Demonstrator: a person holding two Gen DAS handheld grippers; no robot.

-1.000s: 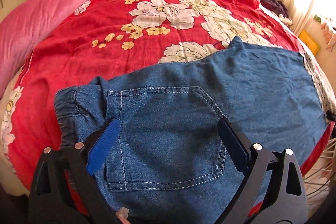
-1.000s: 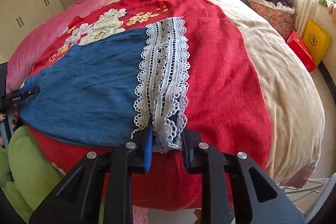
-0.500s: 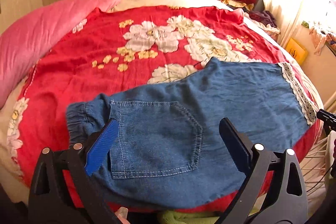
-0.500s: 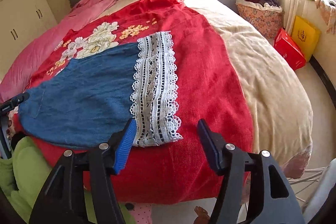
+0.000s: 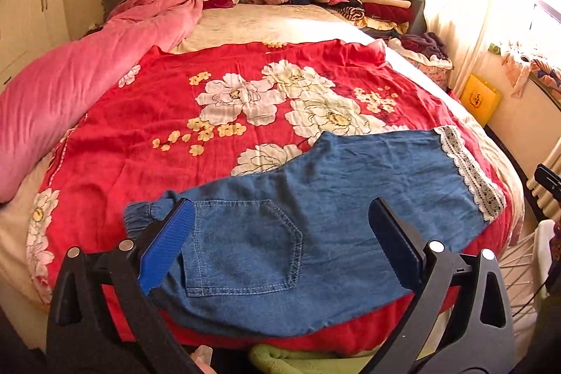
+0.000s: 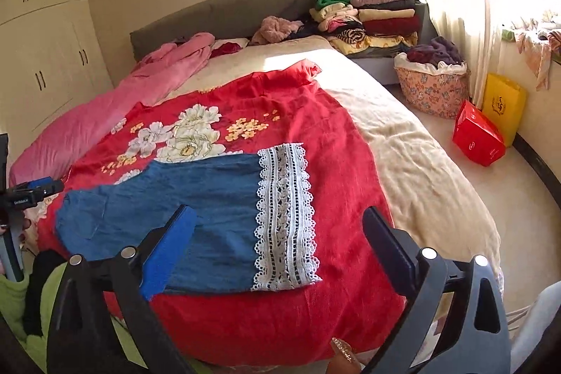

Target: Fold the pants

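Pose: left gripper (image 5: 280, 233) and right gripper (image 6: 278, 235) both angled down over the bed's near edge | Materials: blue denim pants (image 5: 315, 216) with a white lace hem (image 6: 285, 216) lying flat on the red floral cover (image 5: 157, 114) | Grip: left jaws wide, empty; right jaws just opened wide, clear of the lace

Matt blue denim cloth with stitched seams is seen in the pants (image 5: 315, 198), openwork white lace at their hem (image 6: 285, 216), smooth printed red cloth in the bedspread (image 5: 157, 114), and ribbed blue plastic on the fingers (image 5: 168, 247).
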